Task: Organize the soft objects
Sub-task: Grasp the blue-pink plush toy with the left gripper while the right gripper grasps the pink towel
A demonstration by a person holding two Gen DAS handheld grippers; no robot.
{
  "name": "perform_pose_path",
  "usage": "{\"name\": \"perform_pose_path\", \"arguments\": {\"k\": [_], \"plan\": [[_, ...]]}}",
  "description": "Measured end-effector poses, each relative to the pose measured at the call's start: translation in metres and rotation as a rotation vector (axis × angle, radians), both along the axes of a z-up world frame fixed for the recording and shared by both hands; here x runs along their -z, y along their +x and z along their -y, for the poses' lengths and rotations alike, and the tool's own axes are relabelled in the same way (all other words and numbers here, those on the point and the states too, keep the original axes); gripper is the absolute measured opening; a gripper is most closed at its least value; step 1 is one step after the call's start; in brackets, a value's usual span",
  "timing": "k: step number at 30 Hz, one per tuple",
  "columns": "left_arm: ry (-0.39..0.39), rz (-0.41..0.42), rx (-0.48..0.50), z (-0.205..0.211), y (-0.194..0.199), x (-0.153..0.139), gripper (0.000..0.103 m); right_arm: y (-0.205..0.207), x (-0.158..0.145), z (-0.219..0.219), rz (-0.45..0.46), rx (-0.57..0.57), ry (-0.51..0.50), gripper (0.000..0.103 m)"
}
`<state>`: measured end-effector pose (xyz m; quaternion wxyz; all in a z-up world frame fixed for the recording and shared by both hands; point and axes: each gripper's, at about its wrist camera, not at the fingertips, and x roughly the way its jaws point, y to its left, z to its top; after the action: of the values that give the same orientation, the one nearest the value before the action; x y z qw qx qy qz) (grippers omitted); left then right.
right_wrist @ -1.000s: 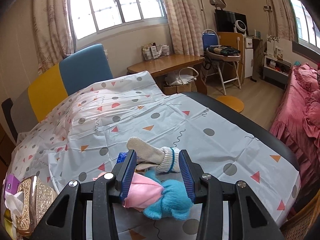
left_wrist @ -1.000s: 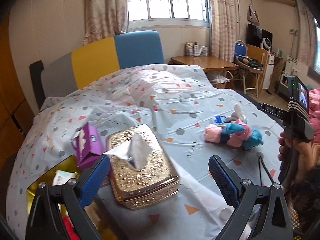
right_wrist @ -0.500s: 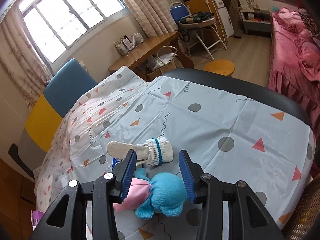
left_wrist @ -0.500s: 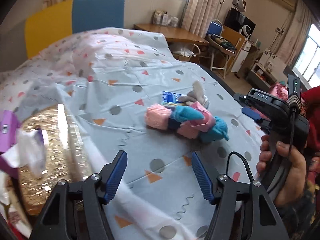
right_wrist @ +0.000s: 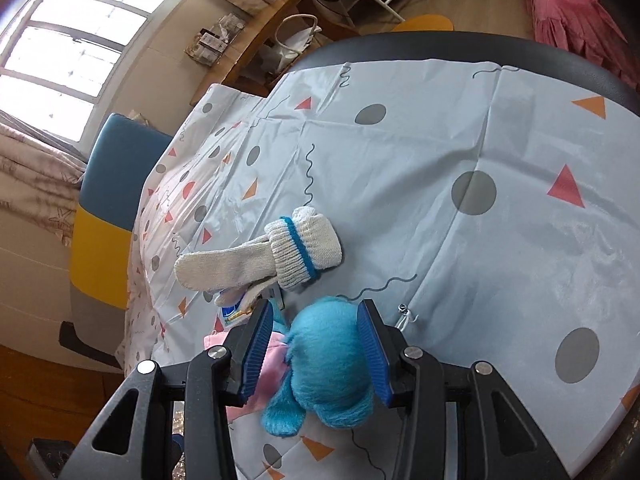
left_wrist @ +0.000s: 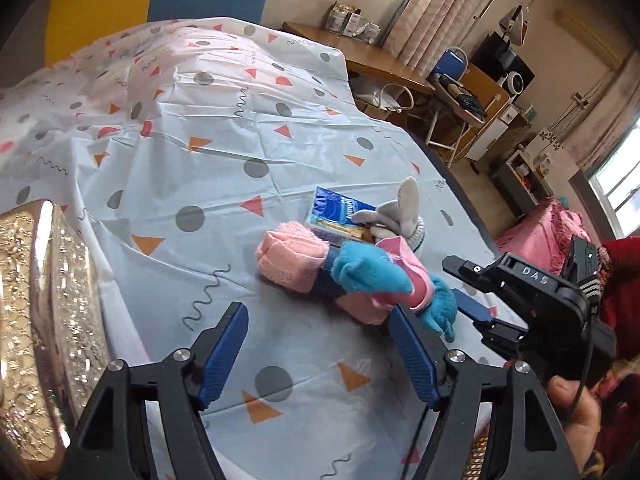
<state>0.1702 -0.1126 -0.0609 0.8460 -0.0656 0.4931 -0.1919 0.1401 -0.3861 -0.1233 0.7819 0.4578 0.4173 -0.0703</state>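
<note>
The left gripper (left_wrist: 318, 354) points down, and its jaws are opening with nothing between them. The right gripper (right_wrist: 316, 354) points down too, its jaws part open.

Home bedroom or living room. Table under a patterned cloth (left_wrist: 224, 128), blue-and-yellow chair (right_wrist: 108, 184) behind it, pink-covered bed (left_wrist: 540, 228) at the side. Curtains (left_wrist: 420, 20) by a barred window (right_wrist: 76, 40), wooden desk (left_wrist: 376, 60) against the wall, folding chair (left_wrist: 452, 64), speaker (left_wrist: 508, 72) on a cabinet, wood floor (right_wrist: 472, 0). Gold tissue box (left_wrist: 44, 320) and soft toys and knit mittens on the table: domestic clutter.
</note>
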Motion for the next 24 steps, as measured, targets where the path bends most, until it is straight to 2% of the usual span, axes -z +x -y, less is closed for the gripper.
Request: {"name": "perform_pose_path", "arguments": {"k": [2,4,6,7,9,12,14,16,18,20,24], "plan": [[0.067,0.033,0.038,0.001,-0.004,-0.001,0.077,0.002,0.002,-0.004,0.005,-0.039,0.052,0.046],[0.155,0.076,0.116,0.008,-0.009,-0.004,0.081,0.002,0.002,-0.01,0.035,-0.084,0.124,0.046],[0.234,0.103,0.183,0.013,-0.015,-0.003,0.081,0.002,-0.004,-0.02,0.064,-0.143,0.151,0.046],[0.232,0.099,0.196,0.012,-0.017,-0.003,0.081,0.003,-0.008,-0.025,0.091,-0.177,0.164,0.046],[0.178,0.056,0.186,0.007,-0.018,0.0,0.081,0.005,-0.014,-0.034,0.136,-0.24,0.206,0.046],[0.095,0.01,0.136,0.003,-0.014,0.006,0.074,-0.002,-0.022,-0.027,0.137,-0.168,0.132,0.046],[0.066,-0.001,0.124,0.009,-0.011,0.009,0.07,-0.008,-0.024,-0.015,0.138,-0.102,0.116,0.046],[0.025,0.003,0.114,0.014,-0.007,0.009,0.07,-0.013,-0.023,-0.006,0.135,-0.04,0.118,0.046],[-0.013,0.015,0.105,0.021,-0.001,0.009,0.076,-0.014,-0.023,-0.001,0.127,-0.019,0.107,0.046],[-0.02,0.012,0.071,0.027,0.006,0.012,0.081,-0.013,-0.023,-0.001,0.123,-0.018,0.109,0.046],[0.016,0.047,0.055,0.046,0.019,0.015,0.078,-0.014,-0.023,0.001,0.122,-0.016,0.108,0.046]]}}
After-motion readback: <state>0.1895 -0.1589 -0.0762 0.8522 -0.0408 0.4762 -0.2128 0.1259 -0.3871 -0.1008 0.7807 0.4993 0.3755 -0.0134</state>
